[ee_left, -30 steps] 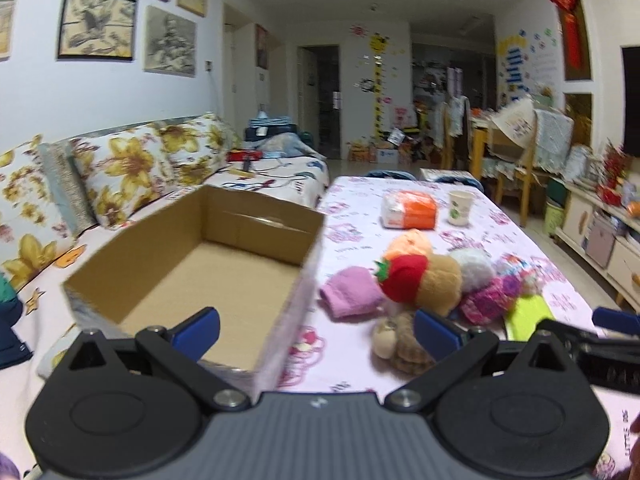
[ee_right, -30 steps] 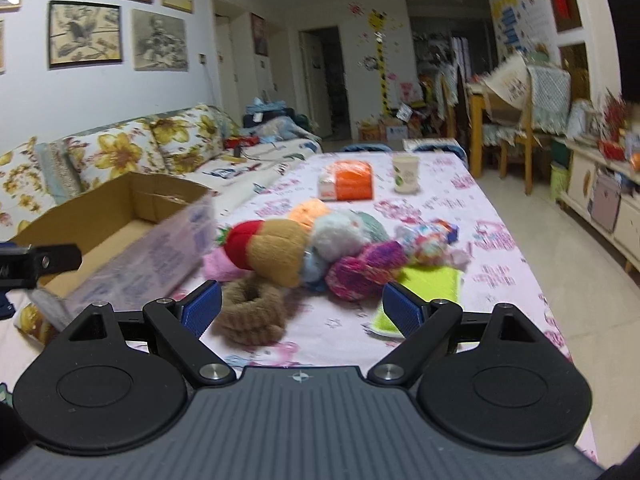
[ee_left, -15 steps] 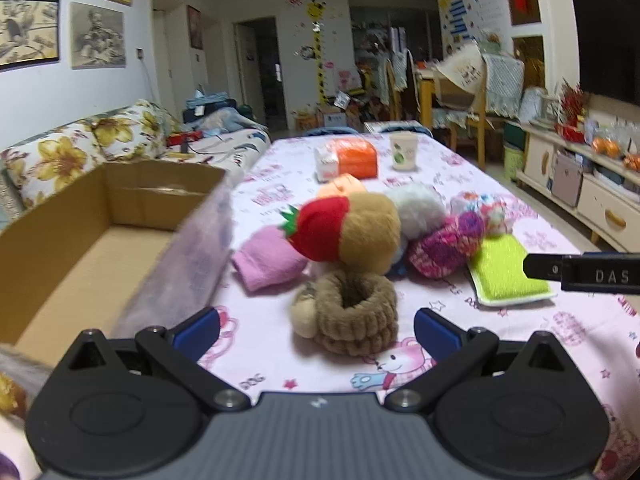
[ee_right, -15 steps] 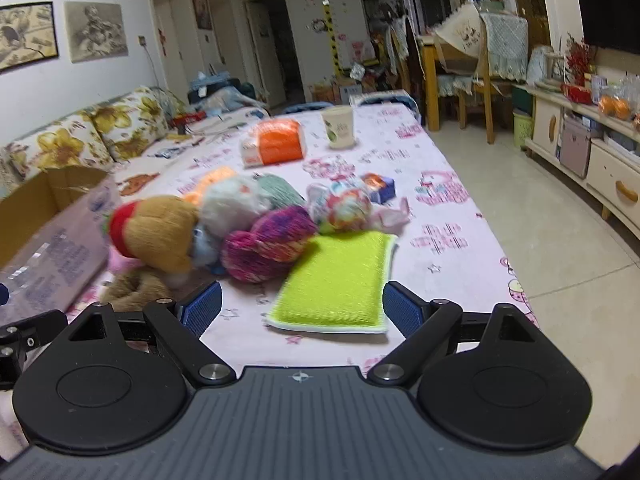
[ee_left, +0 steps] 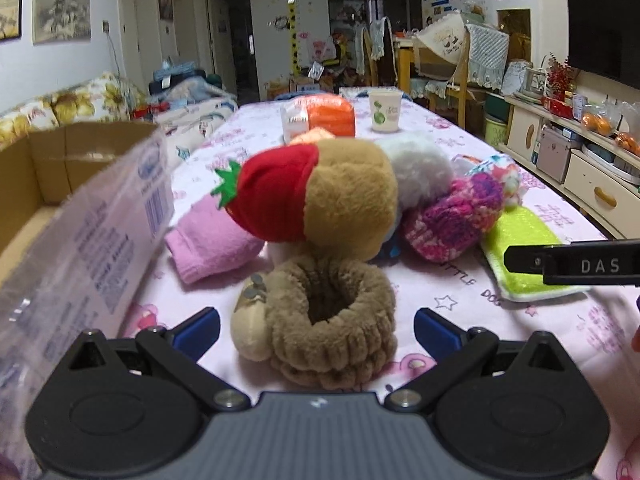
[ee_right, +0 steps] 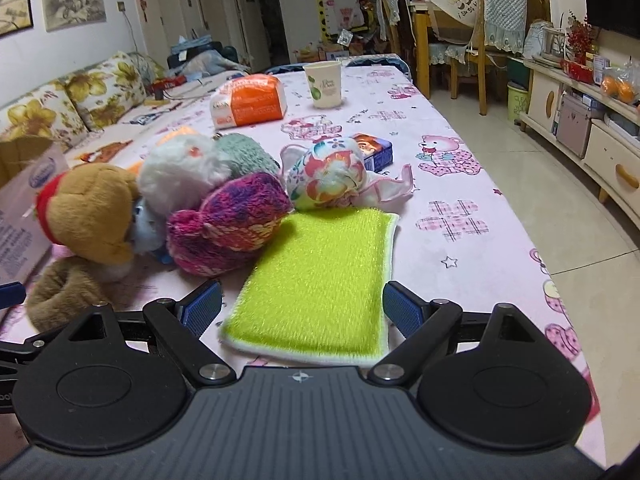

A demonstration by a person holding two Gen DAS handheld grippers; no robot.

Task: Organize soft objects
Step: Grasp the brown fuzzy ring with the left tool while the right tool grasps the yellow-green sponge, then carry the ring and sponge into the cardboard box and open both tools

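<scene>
Both tongs have closed in: left (ee_left: 316, 326) straddles brown ring (ee_left: 332, 320), right (ee_right: 302, 308) green pad (ee_right: 320, 280).

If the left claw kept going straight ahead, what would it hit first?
Most likely the brown ring, which sits between the open left claw fingers; behind it is the bear.

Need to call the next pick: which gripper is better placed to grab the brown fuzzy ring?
Left. The left gripper is open with the brown fuzzy ring centred between its fingers; the right gripper is lined up on the green pad.
</scene>
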